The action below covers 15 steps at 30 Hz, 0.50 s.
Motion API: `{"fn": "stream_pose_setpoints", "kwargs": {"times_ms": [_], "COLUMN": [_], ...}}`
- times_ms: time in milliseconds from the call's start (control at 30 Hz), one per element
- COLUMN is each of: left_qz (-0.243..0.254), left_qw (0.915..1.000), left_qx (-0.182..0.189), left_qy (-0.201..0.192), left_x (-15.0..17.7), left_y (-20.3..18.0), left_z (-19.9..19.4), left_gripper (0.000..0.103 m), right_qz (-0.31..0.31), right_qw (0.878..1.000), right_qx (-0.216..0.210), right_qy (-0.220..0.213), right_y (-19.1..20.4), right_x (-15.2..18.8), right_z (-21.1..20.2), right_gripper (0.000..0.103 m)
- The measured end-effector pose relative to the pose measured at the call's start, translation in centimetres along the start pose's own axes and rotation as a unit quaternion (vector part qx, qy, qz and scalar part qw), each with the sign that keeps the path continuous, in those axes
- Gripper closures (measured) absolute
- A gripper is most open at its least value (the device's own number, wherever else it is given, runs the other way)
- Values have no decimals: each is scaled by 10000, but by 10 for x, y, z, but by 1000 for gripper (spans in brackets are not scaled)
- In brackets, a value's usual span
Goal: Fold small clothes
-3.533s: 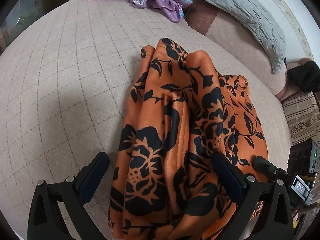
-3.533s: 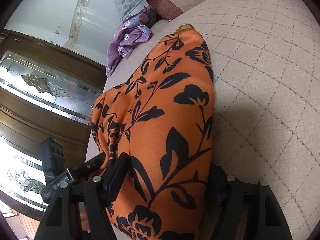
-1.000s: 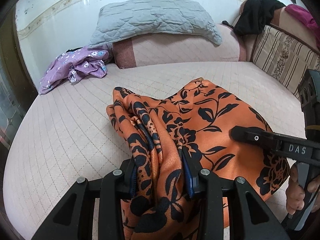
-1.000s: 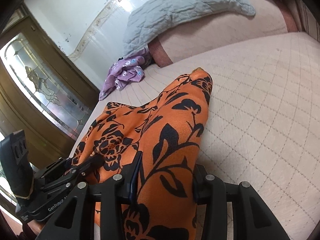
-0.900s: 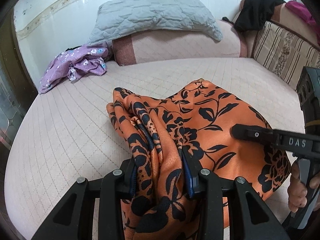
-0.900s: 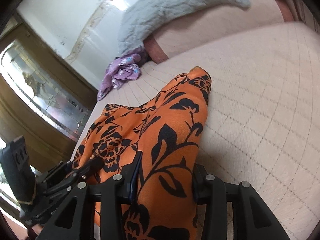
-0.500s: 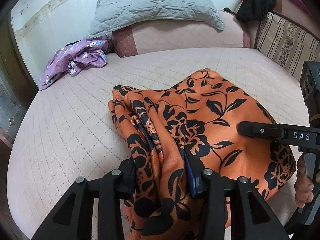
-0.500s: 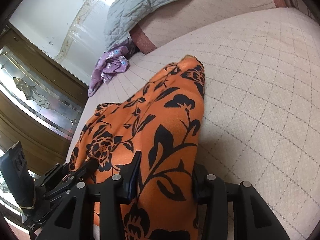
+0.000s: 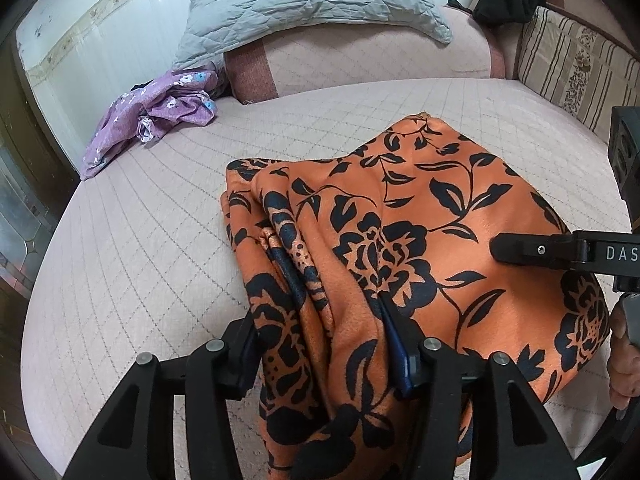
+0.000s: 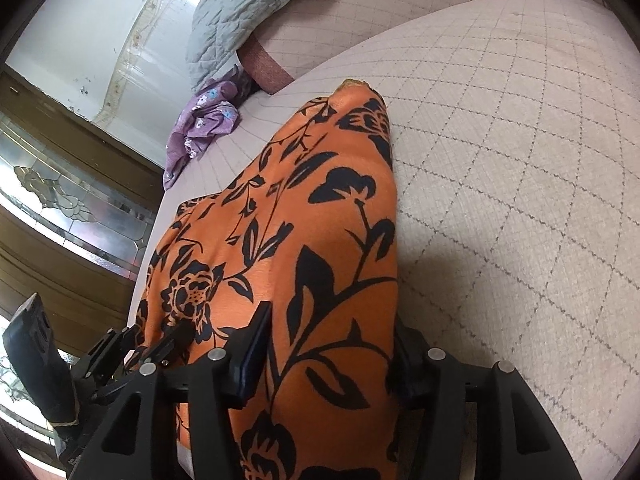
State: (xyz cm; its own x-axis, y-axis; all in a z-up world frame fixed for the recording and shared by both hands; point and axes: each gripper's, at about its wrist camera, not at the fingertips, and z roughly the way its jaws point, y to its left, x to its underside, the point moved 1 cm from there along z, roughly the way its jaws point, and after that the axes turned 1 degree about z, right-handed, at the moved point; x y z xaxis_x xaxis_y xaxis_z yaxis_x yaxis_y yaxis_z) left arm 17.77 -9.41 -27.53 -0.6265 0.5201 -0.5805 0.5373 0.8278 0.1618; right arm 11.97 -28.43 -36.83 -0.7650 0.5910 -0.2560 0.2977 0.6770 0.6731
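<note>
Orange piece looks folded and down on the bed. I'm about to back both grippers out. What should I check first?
1. Orange floral garment lies folded on the bed: ok.
2. Left gripper free of cloth: not ok; its jaws have just been opening, with a bunch of fabric between them.
3. Right gripper free of cloth: not ok; same.
4. Pads off the fabric: cannot tell.
5. Purple garment lies apart: ok.
</note>
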Motion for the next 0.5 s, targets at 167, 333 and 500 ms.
{"fn": "stream_pose_setpoints", "kwargs": {"times_ms": [167,333,500], "left_qz": [-8,-58,-80], "left_qw": [10000,10000,9999], "left_qx": [25,4,4], "left_qy": [3,47,103], "left_x": [1,0,0], "left_y": [2,4,6], "left_z": [2,5,8], "left_gripper": [44,36,30], "right_qz": [-4,-7,-13], "right_qw": [10000,10000,10000], "right_qx": [15,11,13], "right_qy": [2,22,23], "right_y": [0,-1,0], "right_x": [2,1,1], "right_z": [-1,0,1], "right_gripper": [46,45,44]}}
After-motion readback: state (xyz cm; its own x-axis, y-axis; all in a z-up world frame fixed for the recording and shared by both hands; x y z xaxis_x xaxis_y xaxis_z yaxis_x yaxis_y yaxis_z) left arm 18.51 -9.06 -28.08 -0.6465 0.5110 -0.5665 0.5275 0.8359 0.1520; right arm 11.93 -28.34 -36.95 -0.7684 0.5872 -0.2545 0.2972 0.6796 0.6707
